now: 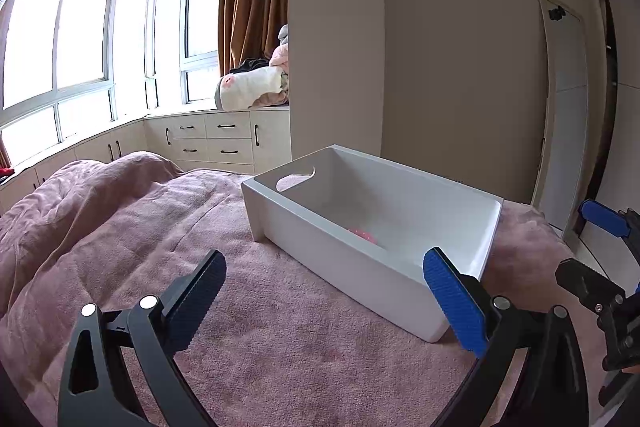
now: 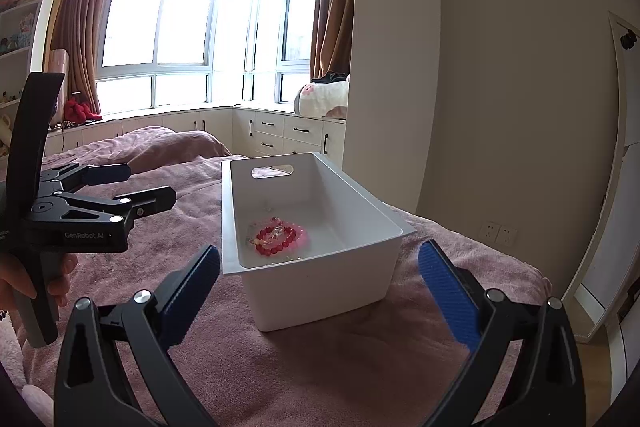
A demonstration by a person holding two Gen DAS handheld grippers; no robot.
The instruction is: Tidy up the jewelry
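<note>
Right wrist view, left to right. Your left gripper (image 2: 132,187), left edge of frame: fingers spread, holding nothing, above the pink plush bedspread (image 2: 320,367). White plastic storage bin (image 2: 320,283), centre: rests on the bedspread, handle cut-out at the far end. Red bead bracelets (image 2: 278,237): lying on the bin floor, lower left portion, with a pale bead strand tangled among them. Your right gripper (image 2: 320,279), bottom of frame: blue-padded fingers wide apart, empty, short of the bin's near wall. Upper left: bay window, brown curtains.
</note>
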